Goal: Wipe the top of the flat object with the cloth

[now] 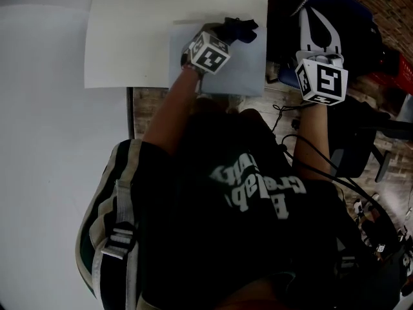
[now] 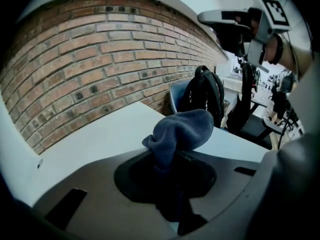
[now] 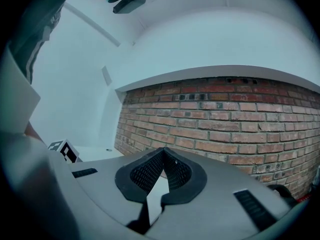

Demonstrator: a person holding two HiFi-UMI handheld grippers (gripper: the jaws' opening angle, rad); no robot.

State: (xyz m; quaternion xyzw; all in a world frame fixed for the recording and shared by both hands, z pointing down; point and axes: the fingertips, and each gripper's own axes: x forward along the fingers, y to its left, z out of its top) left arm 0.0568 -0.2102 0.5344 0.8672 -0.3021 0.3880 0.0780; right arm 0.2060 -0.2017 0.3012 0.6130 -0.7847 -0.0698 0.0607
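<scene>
A red-brown brick wall [image 3: 240, 114] closes the room on the far side. The white worktop [image 1: 129, 37] runs out from it, smooth and bare on the left. At the worktop's near right corner lies the pale grey-blue flat sheet [image 1: 248, 70], somewhat wider left to right than near to far.

The bunched dark blue fleece cloth [image 1: 240, 28] sits over the sheet's far edge, so nearly all of the top to be wiped lies nearward of it and to both sides. I cannot tell if the cloth presses on the sheet.

The left tool [image 2: 167, 166] is clamped on the cloth, and that hand is the nearer. The right tool [image 3: 162, 156], tips together on nothing, hangs off the worktop to the right.
</scene>
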